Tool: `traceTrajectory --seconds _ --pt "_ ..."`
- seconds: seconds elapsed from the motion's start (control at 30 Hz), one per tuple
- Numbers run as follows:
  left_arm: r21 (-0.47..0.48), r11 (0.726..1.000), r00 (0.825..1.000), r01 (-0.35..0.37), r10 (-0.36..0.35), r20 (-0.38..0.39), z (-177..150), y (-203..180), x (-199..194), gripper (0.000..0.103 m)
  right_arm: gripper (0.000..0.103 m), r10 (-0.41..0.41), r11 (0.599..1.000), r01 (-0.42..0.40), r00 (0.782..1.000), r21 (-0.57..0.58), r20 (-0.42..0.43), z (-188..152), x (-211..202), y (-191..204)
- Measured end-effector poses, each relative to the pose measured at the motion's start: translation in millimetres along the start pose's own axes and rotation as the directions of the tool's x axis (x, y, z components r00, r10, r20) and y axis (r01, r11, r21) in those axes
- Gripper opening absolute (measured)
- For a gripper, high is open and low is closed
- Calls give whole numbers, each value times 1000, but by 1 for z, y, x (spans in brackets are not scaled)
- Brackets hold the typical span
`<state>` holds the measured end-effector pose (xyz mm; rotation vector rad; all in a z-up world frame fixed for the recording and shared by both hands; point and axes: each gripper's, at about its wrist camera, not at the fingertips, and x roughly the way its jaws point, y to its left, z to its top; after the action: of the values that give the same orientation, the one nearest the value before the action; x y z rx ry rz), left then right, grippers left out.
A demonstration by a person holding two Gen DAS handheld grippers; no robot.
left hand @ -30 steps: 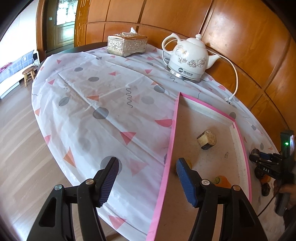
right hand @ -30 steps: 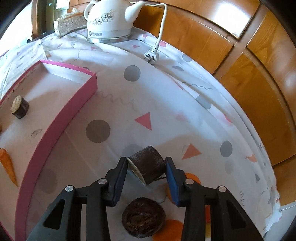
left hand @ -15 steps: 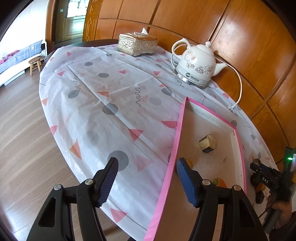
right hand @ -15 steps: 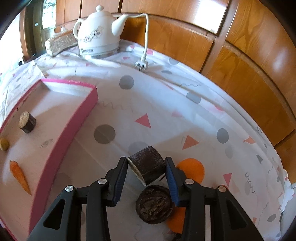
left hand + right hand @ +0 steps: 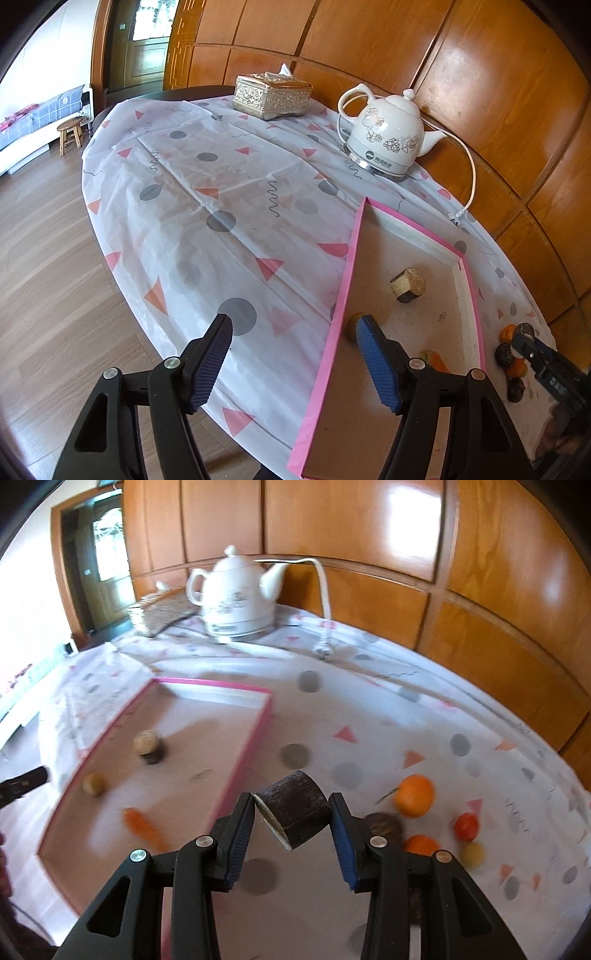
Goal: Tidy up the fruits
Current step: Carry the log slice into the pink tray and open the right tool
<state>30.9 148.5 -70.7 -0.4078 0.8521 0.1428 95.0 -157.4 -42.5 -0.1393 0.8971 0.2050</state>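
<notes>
Patterned tablecloth (image 5: 229,206) — wide bare stretch, pink-rimmed tray (image 5: 351,258) at edge

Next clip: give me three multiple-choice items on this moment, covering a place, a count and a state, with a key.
1. Where is the carrot?
A. inside the pink-rimmed tray
B. beside the kettle
C. on the floor

2. How many items lie in the tray?
A. one
B. three
C. five

3. What is the right gripper doing?
A. hanging empty
B. gripping the dark cut piece
C. holding the kettle's plug

Key: 1 A, the carrot lies within the pink rim. 2 B, a cut piece, a small round fruit and the carrot. 3 B, both pads press the piece's sides above the cloth.
</notes>
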Motion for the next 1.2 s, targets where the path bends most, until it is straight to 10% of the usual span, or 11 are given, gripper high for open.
traceTrajectory --seconds 0.57,1.2 --pt "23 1000 1000 20 -20 2 -2 -5 -4 70 42 92 992 -98 992 -75 -91 11 37 79" --pt "43 998 999 36 -36 4 -3 -12 -7 70 59 96 993 -96 995 67 -3 -16 -5 45"
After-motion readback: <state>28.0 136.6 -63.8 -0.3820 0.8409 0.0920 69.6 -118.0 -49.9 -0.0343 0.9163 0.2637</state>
